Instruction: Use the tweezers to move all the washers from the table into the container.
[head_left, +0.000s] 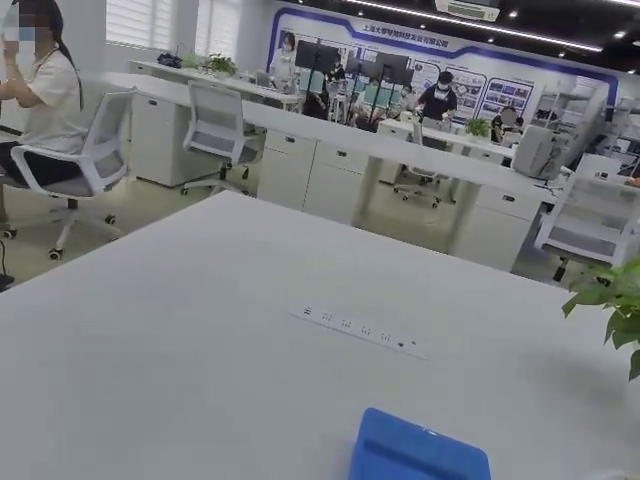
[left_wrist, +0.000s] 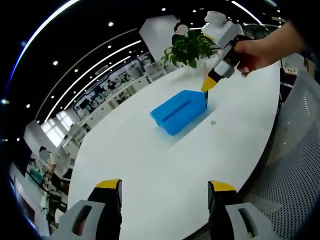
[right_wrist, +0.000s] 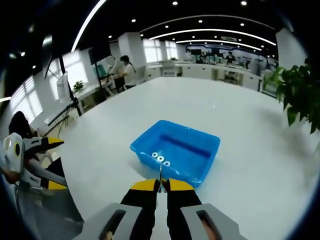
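A blue container (right_wrist: 176, 150) sits on the white table (right_wrist: 240, 115), with three small washers (right_wrist: 161, 158) lying inside near its front wall. My right gripper (right_wrist: 161, 184) is shut on thin tweezers (right_wrist: 160, 173), whose tips hang just over the container's near rim. In the left gripper view the right gripper (left_wrist: 209, 84), held in a hand, hovers at the container's (left_wrist: 177, 111) far corner. One washer (left_wrist: 213, 122) lies on the table beside the container. My left gripper (left_wrist: 165, 192) is open and holds nothing, well back from the container. The container's (head_left: 420, 452) far edge shows in the head view.
A power strip (head_left: 360, 332) is set into the table's middle. A potted plant (head_left: 612, 300) stands at the right edge. A person sits on an office chair (head_left: 85, 165) at the far left, and desks and chairs stand beyond the table.
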